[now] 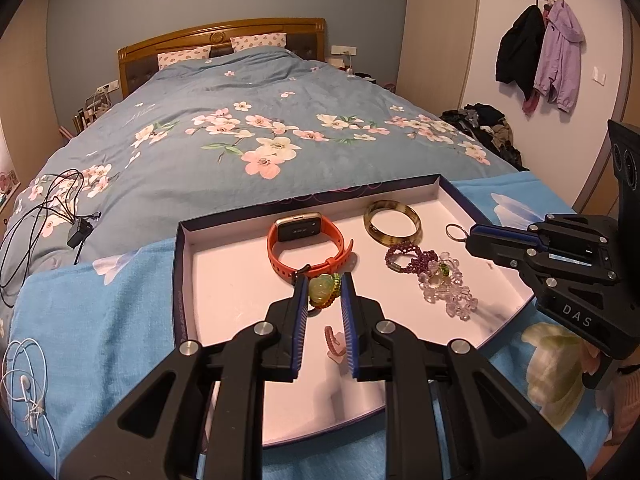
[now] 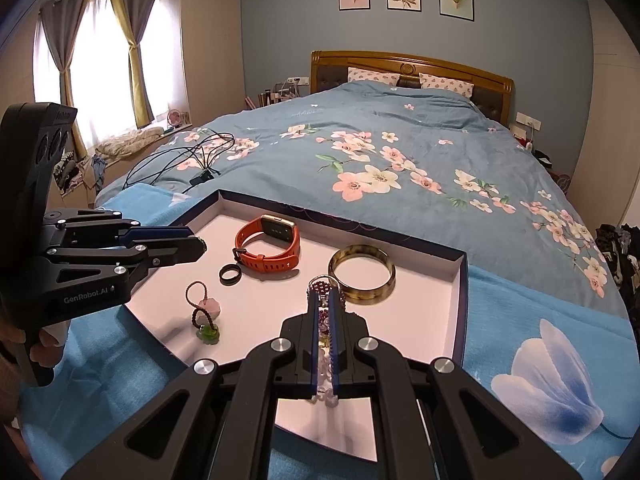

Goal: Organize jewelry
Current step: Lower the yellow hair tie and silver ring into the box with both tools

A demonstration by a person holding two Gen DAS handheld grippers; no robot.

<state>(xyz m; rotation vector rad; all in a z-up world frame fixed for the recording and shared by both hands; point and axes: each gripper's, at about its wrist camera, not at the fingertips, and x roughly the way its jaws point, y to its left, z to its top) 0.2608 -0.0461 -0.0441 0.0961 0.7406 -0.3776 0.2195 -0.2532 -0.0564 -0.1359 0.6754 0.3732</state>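
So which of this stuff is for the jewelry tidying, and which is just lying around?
For the job: tray, orange watch, brown bangle, black ring, green pendant in left gripper, bead strand in right gripper.

Lying about: black cables, white earphones, jackets.

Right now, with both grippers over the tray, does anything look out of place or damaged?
Nothing is spilled or broken. The only untidy piece is the purple-and-crystal bead strand, bunched in a heap on the tray instead of lying flat like the orange watch and bangle.
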